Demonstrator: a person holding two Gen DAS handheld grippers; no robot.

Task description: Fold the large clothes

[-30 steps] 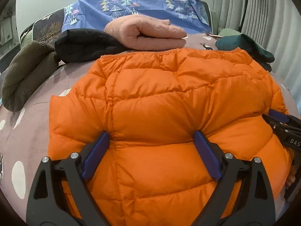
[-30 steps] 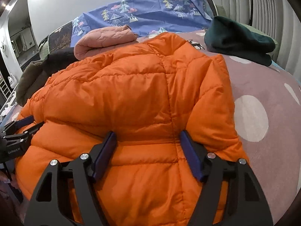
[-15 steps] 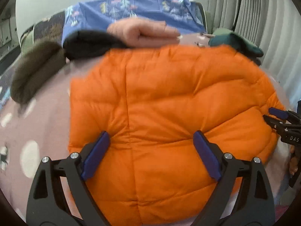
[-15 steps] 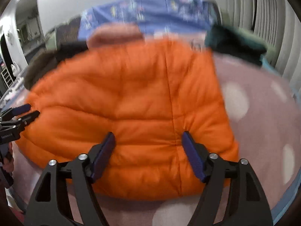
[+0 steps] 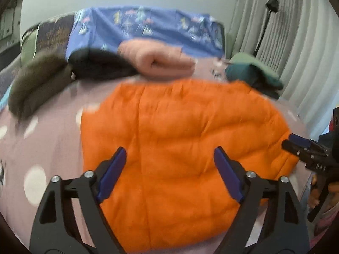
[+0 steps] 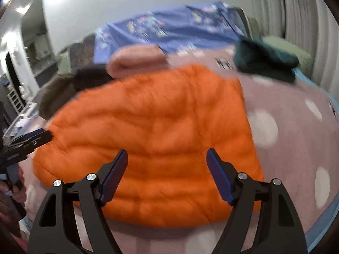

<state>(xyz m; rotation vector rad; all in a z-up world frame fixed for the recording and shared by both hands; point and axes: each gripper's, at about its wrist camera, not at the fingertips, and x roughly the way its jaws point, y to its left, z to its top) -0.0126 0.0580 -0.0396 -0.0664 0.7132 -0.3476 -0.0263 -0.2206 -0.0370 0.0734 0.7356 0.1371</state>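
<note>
Orange puffer jacket [image 5: 180, 148] lies folded into a compact bundle on the bed [image 5: 46, 144], pinkish dotted cover, near the front edge. Both views motion-blurred.

Left hand-held gripper [image 5: 169, 169]: jaws apart, have just been closing a bit, nothing pinched between them; the jacket shows beyond the blue pads [image 5: 112, 173], not pressed by them. Released. Right hand-held gripper [image 6: 167, 171]: jaws apart, have just been opening slightly, also nothing clamped, jacket only behind the pads. Released. In the left view the right one appears at the right edge, next to the jacket's side; whether it touches I cannot tell.

Back of the bed: pink folded garment [image 5: 156, 59], black garment [image 5: 99, 65], brown fleecy garment [image 5: 36, 82], dark green garment [image 6: 264, 61], blue patterned sheet [image 5: 148, 27] behind them.

Judged stage: this jacket looks finished or nearly so, both hands off it.

Risks from here:
- Puffy down springs back; with no grip on it the top layer could lift and unfold itself.
- Bundle sits near the bed's front edge; a nudge from either gripper could slide it off on the slick shell fabric.
- If moved to the pile, grabbing only the top layer would pull the fold open; needs a bite through all layers.
- Slippery shell may slip out of the pads on lift.
</note>
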